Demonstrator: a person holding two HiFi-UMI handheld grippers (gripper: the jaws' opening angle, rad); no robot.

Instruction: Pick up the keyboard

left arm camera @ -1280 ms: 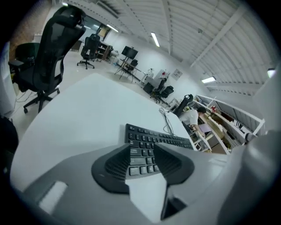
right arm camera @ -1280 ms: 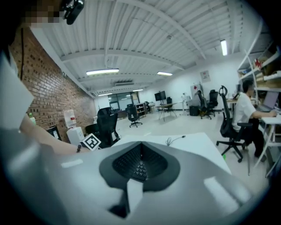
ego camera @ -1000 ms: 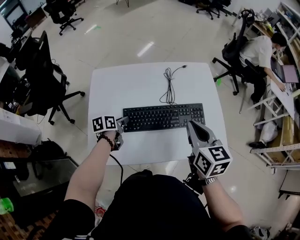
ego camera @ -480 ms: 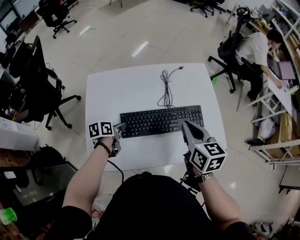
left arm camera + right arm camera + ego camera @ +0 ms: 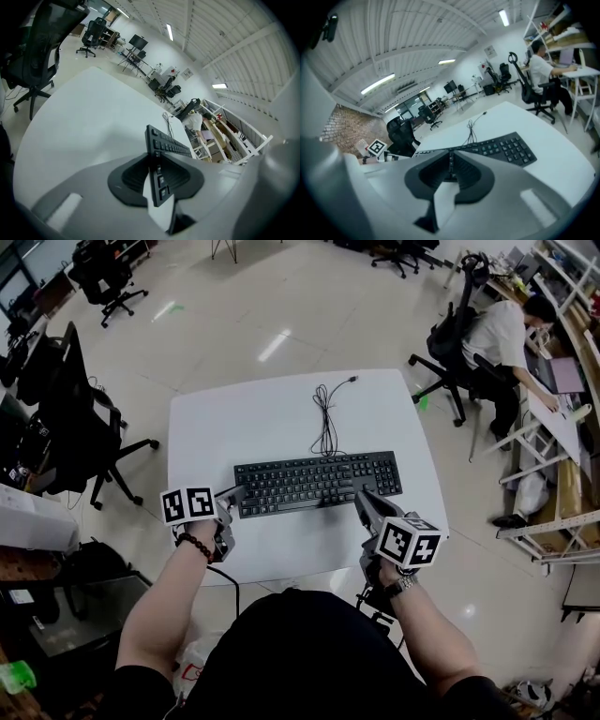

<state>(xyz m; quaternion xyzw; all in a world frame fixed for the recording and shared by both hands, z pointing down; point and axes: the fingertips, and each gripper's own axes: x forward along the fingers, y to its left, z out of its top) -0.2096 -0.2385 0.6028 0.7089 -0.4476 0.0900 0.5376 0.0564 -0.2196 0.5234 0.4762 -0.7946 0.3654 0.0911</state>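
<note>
While its jaws have just been closing, the left gripper (image 5: 232,497) clamps the left end of the keyboard (image 5: 319,482); the keyboard lies across the white table (image 5: 262,418), its cable (image 5: 326,423) looped behind it; at its front right edge the right gripper (image 5: 362,499) has jaws just cracking open, nothing between them.

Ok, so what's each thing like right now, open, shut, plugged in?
Keyboard: gripped at its left end.
Cable: unplugged, loose on the table.
Left gripper: jaws just been closing, clamped on the keyboard.
Right gripper: jaws just been opening, a crack apart, empty.
</note>
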